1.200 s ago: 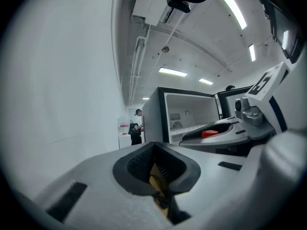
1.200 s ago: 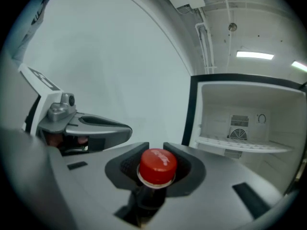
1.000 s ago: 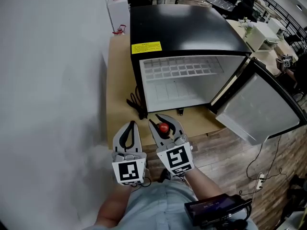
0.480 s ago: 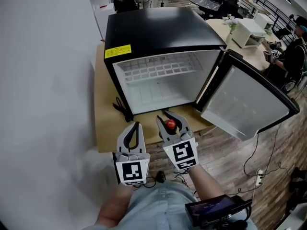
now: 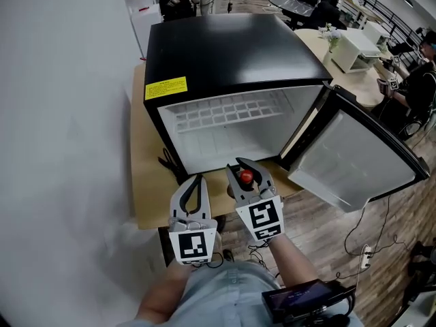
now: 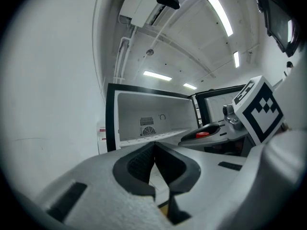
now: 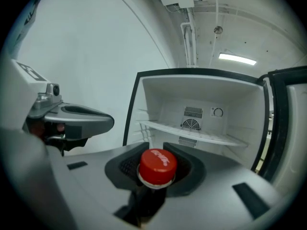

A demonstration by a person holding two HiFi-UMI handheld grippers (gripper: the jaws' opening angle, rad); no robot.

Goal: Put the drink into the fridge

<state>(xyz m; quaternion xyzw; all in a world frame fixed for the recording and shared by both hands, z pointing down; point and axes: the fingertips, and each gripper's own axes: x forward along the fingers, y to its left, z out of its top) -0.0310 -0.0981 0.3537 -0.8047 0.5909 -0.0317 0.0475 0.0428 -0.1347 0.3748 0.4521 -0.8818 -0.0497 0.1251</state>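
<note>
While the left gripper [image 5: 197, 180] is closed and empty, the right gripper [image 5: 245, 167] clamps the drink [image 7: 157, 166]

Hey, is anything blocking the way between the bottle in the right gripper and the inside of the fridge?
Nothing visible does. The fridge door is swung open to the right, the compartment ahead of the bottle shows only a bare shelf, and the shut left gripper sits off to the side.
</note>
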